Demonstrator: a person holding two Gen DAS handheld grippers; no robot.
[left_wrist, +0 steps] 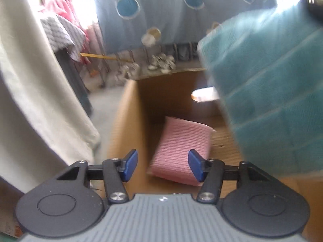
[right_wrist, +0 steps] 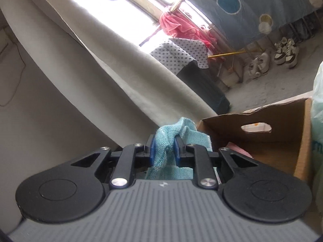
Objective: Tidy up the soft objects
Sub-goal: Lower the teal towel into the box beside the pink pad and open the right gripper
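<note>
Cluttered and sunlit, the room has a blue circle-patterned quilt (left_wrist: 161, 14) hanging at the back and shoes (right_wrist: 286, 52) on the grey floor beyond my cardboard box (left_wrist: 129, 109). Down in that box lies a folded pink cloth (left_wrist: 181, 145), below my left gripper (left_wrist: 162, 166), whose jaws stand apart with nothing between them. My right gripper (right_wrist: 164, 148) is pinched shut on a bunched fold of the teal towel (right_wrist: 167, 139), which hangs beside the box's near wall and looms blurred at the right of the left view. It looks light, limp and loosely woven, so I judge it will sag and swing rather than slip; a thick gathered fold gives the surest hold, since a single edge could pull free.
</note>
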